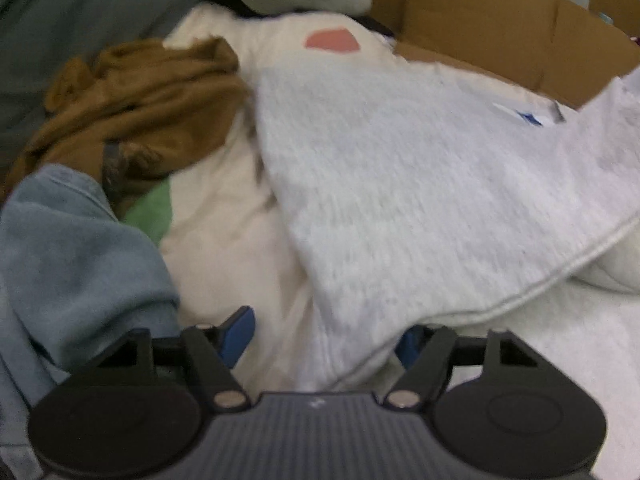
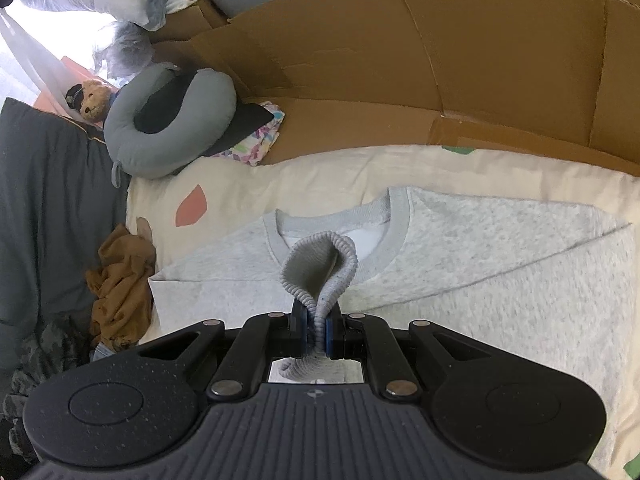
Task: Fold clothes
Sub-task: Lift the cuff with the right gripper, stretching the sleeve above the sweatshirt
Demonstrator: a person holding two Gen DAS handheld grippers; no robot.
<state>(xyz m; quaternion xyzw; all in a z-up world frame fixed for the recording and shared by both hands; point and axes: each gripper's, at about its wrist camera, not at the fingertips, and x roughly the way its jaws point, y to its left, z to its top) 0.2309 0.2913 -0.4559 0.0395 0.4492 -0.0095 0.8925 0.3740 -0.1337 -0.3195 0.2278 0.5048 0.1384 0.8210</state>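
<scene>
Sweatshirt (image 2: 460,280), pale grey, lies flat on the cream sheet (image 2: 320,172); my right gripper (image 2: 317,330) has its jaws clamped on the ribbed cuff (image 2: 320,264), looped above the collar. My left gripper (image 1: 324,336) has its jaws apart, grey fabric draped over one finger. Brown garment (image 2: 120,280) lies crumpled beside it, cardboard (image 2: 440,60) behind.

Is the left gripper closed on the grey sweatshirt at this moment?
No, the left gripper stands open, its blue pads apart, with the grey sweatshirt lying loose over one pad.
</scene>
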